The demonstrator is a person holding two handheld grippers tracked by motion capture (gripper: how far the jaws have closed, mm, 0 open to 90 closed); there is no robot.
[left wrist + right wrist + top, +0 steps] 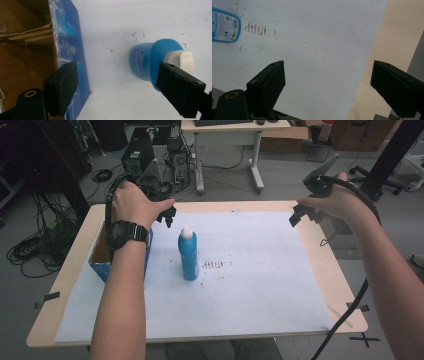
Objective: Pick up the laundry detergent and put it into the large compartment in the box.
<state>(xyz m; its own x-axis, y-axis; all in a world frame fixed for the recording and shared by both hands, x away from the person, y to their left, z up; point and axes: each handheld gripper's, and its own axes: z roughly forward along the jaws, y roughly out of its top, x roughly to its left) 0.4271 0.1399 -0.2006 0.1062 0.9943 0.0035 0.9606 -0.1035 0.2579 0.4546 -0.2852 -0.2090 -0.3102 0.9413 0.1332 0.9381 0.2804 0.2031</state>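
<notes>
A blue bottle [188, 256] with a white cap stands upright on the white sheet, left of the table's middle. In the left gripper view the blue bottle [145, 62] is seen from above, its cap just past the right jaw. My left gripper [169, 215] hovers above and behind the bottle, open, with nothing between its jaws [120, 92]. An open cardboard box with blue sides [102, 257] sits under my left forearm. My right gripper [302, 215] is held over the far right edge of the sheet, open and empty [327, 87]. The bottle's label end [224, 25] lies far left of it.
The white sheet [250, 285] covers most of the wooden table [340, 270]. Brown smudges [214, 265] mark the sheet right of the bottle. Beyond the table's far edge stand a computer tower, cables and a desk on the floor.
</notes>
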